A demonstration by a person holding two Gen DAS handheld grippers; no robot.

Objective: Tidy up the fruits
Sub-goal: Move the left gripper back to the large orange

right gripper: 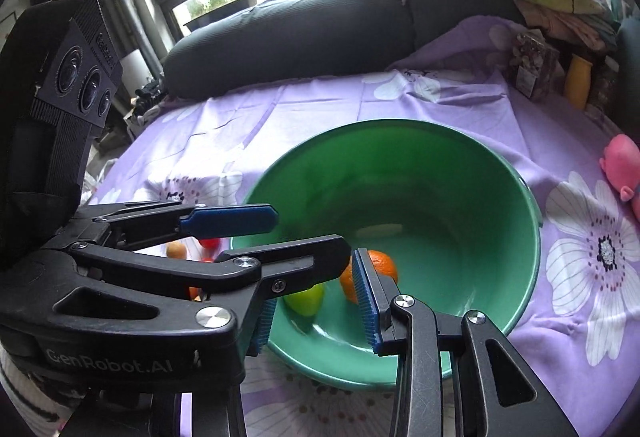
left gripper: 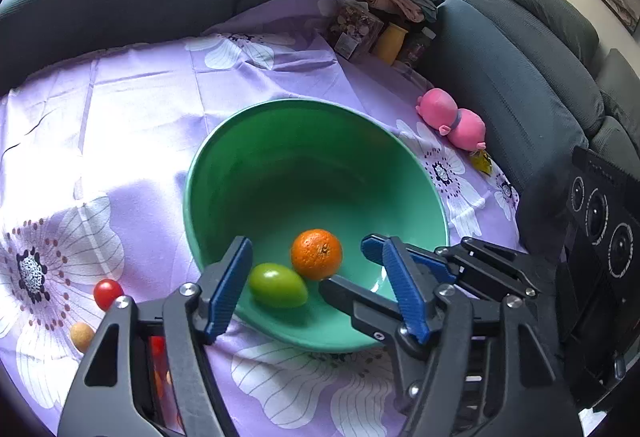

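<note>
Left tool (left gripper: pixel 312 281) open, right tool (right gripper: pixel 316 317) empty, barely parted, above green bowl (left gripper: pixel 208 173); next, reach cherry tomato (left gripper: pixel 107 293) left of bowl.

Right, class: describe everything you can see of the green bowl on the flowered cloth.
The green bowl is round, deep and smooth with a slight sheen, plastic or glazed by its look. It sits upright on the purple flowered cloth. Inside, near its bottom, lie an orange and a green oval fruit, side by side and apparently touching. No gripper touches the bowl.
</note>
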